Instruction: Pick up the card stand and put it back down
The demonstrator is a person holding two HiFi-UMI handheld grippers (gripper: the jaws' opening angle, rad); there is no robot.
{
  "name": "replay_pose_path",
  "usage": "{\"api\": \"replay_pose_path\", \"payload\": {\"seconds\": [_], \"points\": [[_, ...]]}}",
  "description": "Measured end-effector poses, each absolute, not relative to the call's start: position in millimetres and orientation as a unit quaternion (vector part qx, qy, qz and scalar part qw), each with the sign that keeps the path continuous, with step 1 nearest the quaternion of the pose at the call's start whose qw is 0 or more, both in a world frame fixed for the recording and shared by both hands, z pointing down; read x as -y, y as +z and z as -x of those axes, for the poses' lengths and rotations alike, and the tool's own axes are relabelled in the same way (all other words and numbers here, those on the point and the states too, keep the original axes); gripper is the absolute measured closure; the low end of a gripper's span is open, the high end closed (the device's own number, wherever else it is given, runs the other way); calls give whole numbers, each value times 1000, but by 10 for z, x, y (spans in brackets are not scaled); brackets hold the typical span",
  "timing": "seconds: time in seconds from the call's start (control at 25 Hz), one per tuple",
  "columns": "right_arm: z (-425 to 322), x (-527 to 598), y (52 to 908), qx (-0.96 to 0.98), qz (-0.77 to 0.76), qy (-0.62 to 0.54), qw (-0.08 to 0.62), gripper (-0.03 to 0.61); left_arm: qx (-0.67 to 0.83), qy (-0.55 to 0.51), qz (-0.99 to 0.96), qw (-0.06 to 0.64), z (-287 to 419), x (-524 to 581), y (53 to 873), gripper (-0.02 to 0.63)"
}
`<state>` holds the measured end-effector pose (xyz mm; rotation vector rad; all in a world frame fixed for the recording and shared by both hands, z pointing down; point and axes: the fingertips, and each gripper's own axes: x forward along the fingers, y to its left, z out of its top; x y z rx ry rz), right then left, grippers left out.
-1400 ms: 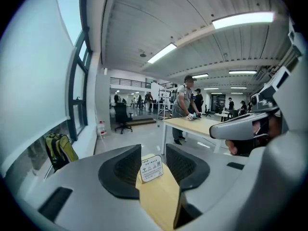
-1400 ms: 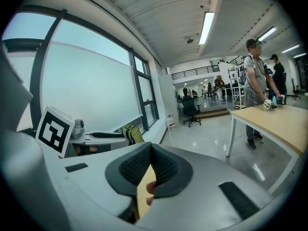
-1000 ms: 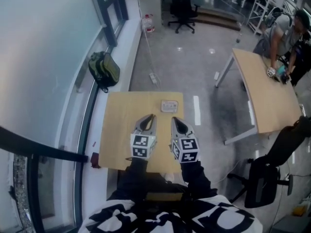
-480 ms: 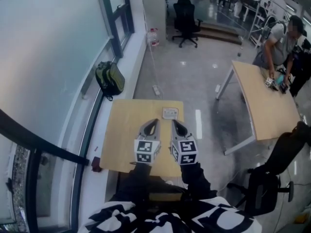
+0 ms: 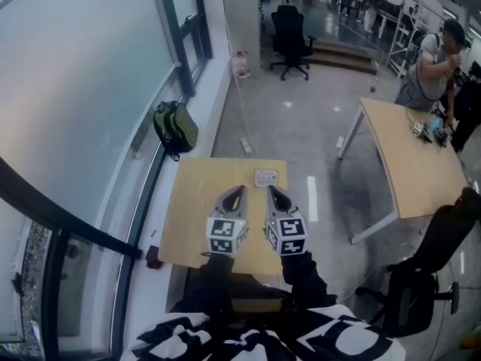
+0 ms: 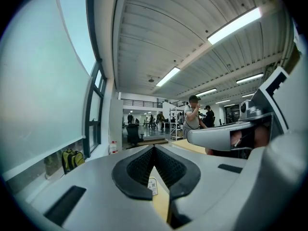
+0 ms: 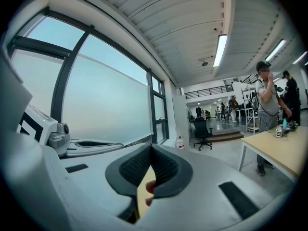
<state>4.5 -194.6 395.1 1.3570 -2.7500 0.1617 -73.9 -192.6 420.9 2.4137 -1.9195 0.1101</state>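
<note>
Step in hand: the reach for the card stand [image 5: 265,177] is judged not yet made; nothing is gripped.
Left gripper [image 5: 238,191]: jaws are pressed together, empty.
Right gripper [image 5: 271,189]: jaws are likewise pressed together, empty.
Card stand position: just ahead of the right gripper's tips, near the table's [image 5: 188,201] far edge, untouched.
Advice: one gripper's jaws should be spread before descent, then closed squarely on the stand.
Card stand look: small, pale, rectangular, faintly printed; upright or flat cannot be told.

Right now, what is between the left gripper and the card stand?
Just bare table. The head view shows only plain wood between the left gripper and the card stand.
</note>
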Motion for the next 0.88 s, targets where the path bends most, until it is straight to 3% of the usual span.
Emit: {"api": "replay_pose_path", "payload": {"seconds": [0.64,0.88], "points": [[-136,1934,3823,896,-442,34,11,560,623,68,-779,23,792,1888,4375,604],[-159,1930,3685,910,-413,38,-10,559,633,154,-755,76,1009,1819,5227,604]]}}
